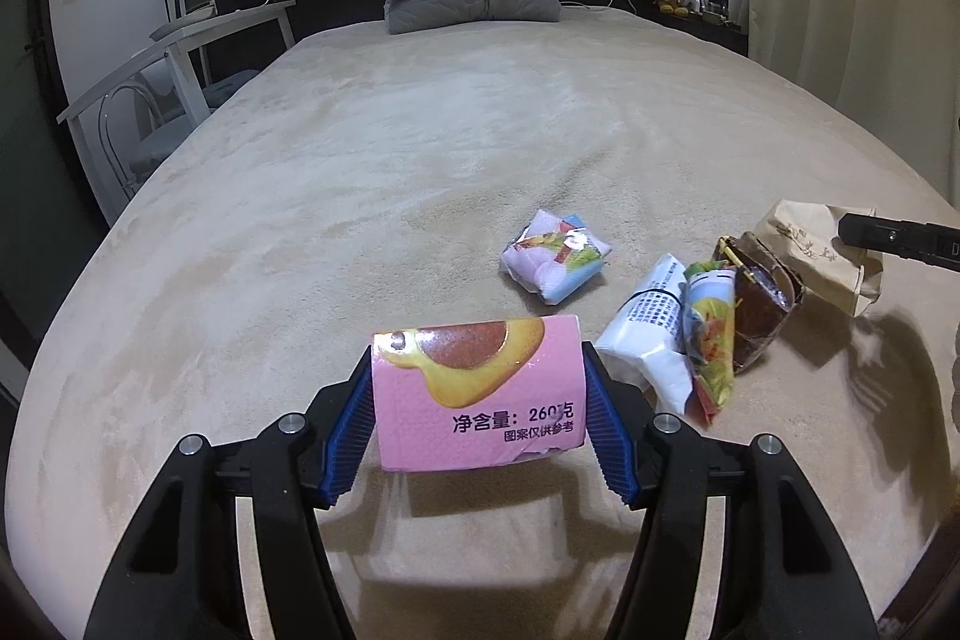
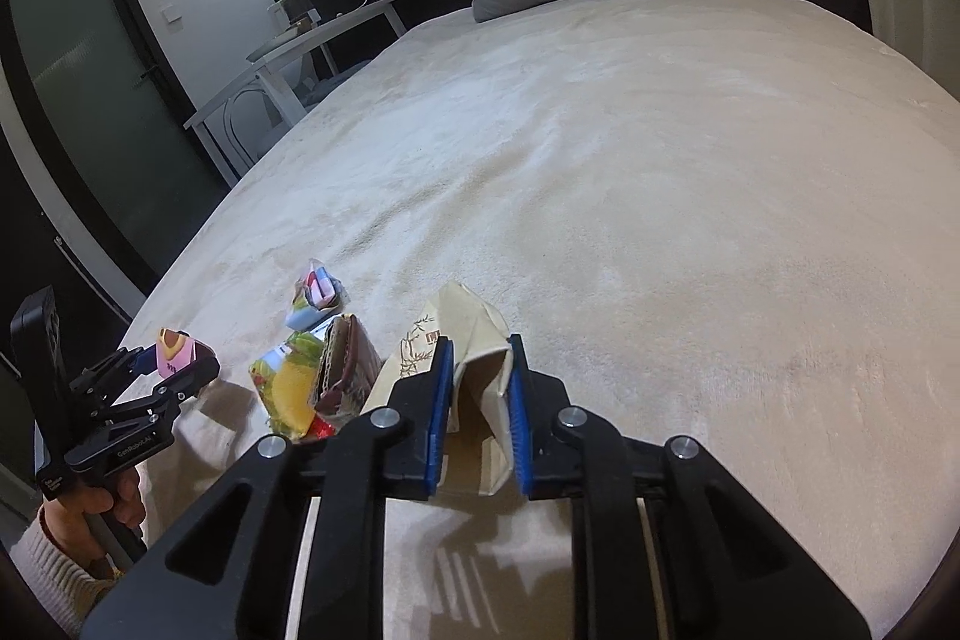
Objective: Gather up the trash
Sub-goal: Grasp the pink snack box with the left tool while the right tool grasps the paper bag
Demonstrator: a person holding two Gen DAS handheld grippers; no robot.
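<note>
Notably, in the left wrist view the left gripper (image 1: 478,403) was clamped on a pink snack package (image 1: 477,394), its blue pads pressed against the two short sides and the package raised clear of the bed (image 1: 360,160). Print on the package read "净含量: 260克" with a smaller line below, "图案仅供参考"; a picture of a filled pastry sat above the text. Beyond the gripper, on the beige bed cover, lay a small pastel wrapper (image 1: 555,256), well apart from the pink package. To its right sat a cluster: a white pouch (image 1: 651,334) with blue small print too fine to read, a yellow-green wrapper (image 1: 714,340) and a brown wrapper (image 1: 762,304), touching one another. At the far right a tan paper bag (image 1: 822,244) hung in the tip of the right gripper (image 1: 864,232); drawn marks on the bag were not legible here.

In the right wrist view the right gripper (image 2: 480,400) was closed narrowly on the paper bag (image 2: 474,340), pads squeezing its folded sides, open mouth toward the camera. A bamboo-like drawing and a small red stamp showed on the bag; the characters could not be read. Just left lay the brown wrapper (image 2: 351,358) and yellow-green wrapper (image 2: 288,382), with the pastel wrapper (image 2: 318,295) behind them. At far left the left gripper (image 2: 180,367) held the pink package (image 2: 177,349), a hand (image 2: 114,502) on its handle; "GenRobot.AI" was printed on its body.
</note>
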